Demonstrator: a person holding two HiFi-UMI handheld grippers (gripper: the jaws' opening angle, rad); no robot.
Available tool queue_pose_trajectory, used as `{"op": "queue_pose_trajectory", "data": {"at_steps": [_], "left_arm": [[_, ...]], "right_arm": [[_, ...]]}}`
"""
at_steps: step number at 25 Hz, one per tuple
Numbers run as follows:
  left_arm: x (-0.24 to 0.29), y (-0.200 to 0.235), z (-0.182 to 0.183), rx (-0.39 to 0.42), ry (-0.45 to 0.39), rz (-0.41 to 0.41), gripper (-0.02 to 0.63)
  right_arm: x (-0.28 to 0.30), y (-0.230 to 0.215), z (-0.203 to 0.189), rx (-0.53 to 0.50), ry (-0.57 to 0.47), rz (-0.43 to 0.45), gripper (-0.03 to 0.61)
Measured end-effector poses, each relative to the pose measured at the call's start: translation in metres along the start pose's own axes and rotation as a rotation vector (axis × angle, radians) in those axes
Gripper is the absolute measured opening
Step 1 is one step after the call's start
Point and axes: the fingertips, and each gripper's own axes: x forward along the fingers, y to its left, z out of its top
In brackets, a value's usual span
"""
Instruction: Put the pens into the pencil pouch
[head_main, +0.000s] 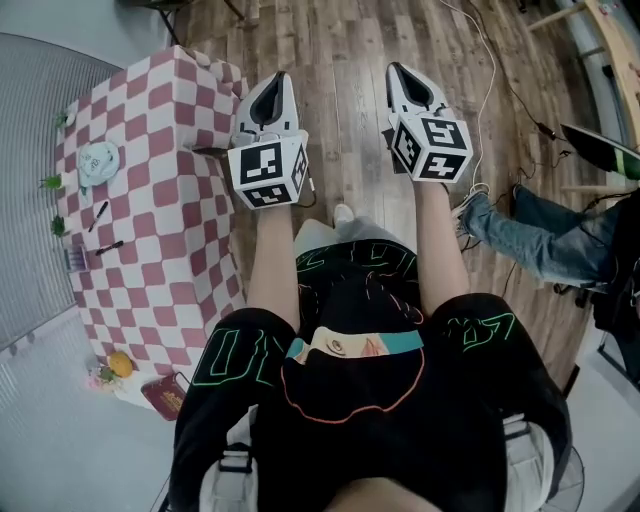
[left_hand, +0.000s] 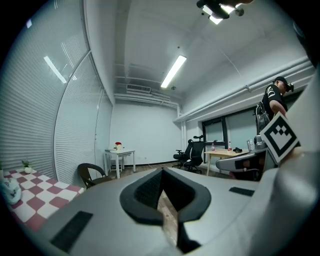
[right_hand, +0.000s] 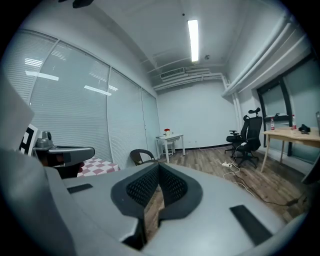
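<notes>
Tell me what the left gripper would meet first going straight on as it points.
Nothing close: the left gripper, shut, points over open wooden floor, the checkered table off to its left. Probably floor first; depth is unclear.

The bench (head_main: 170, 200) stands at the left, the floor (head_main: 340, 60) to its right. On the bench's left part lies the pouch (head_main: 98, 162); nearer than it lie one pen (head_main: 98, 215) and a second pen (head_main: 110, 247). The left claw (head_main: 277, 82) and right claw (head_main: 397, 72) hang side by side over the floor, right of the bench. A cable (head_main: 487, 95) runs on the floor right of the right claw, and another person's leg (head_main: 530, 235) lies at the right edge.
</notes>
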Motion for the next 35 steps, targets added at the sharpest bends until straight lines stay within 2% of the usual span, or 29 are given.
{"op": "queue_pose_trajectory", "data": {"at_steps": [7,15,24,30,35], "left_arm": [[0.012,0.009,0.013,0.017,-0.026,0.020,-0.005],[0.052,0.017,0.024,0.018,-0.040,0.008,-0.005],[0.097,0.034,0.005,0.002,0.013,-0.026,-0.005],[0.122,0.063,-0.009,-0.021,0.051,-0.014,-0.005],[0.127,0.111,-0.018,-0.046,0.068,0.043,-0.005]], "right_arm": [[0.010,-0.007,0.015,-0.001,-0.040,0.000,0.003],[0.036,-0.031,0.030,-0.002,-0.056,-0.029,0.003],[0.077,-0.046,0.018,0.026,-0.013,-0.062,0.003],[0.117,-0.039,0.007,0.039,0.029,-0.048,0.003],[0.160,-0.016,0.006,0.033,0.057,-0.012,0.003]]}}
